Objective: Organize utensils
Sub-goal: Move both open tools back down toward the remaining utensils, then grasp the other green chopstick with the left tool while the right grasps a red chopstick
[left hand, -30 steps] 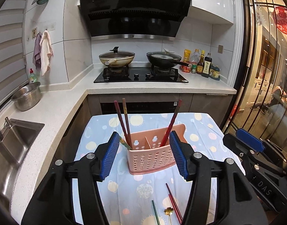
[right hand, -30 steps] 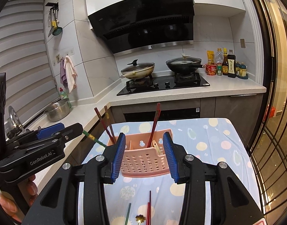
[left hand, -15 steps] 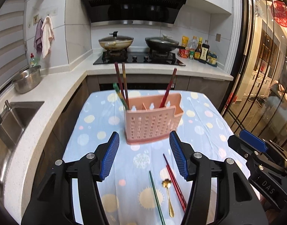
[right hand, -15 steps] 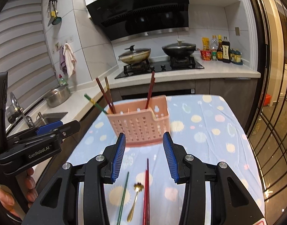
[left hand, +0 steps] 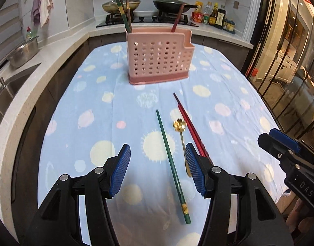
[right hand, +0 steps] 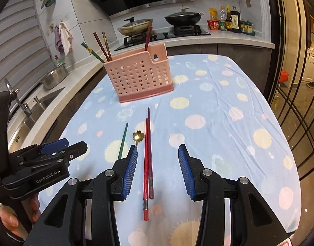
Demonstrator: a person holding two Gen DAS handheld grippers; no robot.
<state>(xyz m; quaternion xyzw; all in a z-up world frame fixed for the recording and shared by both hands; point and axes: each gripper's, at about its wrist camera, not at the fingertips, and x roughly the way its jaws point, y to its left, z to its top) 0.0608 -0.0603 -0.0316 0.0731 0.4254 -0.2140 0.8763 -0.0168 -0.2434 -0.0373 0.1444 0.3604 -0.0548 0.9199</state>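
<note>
A pink perforated utensil holder (left hand: pixel 158 56) (right hand: pixel 137 78) stands upright at the far middle of the table, with several chopsticks sticking out of it. On the cloth lie a green chopstick (left hand: pixel 171 165) (right hand: pixel 122 140), a gold spoon (left hand: pixel 181 132) (right hand: pixel 138 137) and a pair of red chopsticks (left hand: pixel 189 123) (right hand: pixel 147 160). My left gripper (left hand: pixel 157 170) is open, low over the cloth, and the green chopstick runs between its fingers untouched. My right gripper (right hand: pixel 157 169) is open too, and the red chopsticks lie between its fingers nearer the left pad.
The table wears a blue cloth with pale dots (left hand: pixel 91 119) (right hand: pixel 228 123). A counter with a sink (left hand: pixel 7 86) and a steel pot (left hand: pixel 23 51) runs along the left. A stove with two pans (right hand: pixel 157 28) and bottles (right hand: pixel 232 21) is behind. Glass doors (left hand: pixel 290 61) stand on the right.
Both grippers have dropped from above the holder toward the near part of the table and tilted down. The loose chopsticks and spoon now lie at their fingers. Jaw widths look unchanged.
</note>
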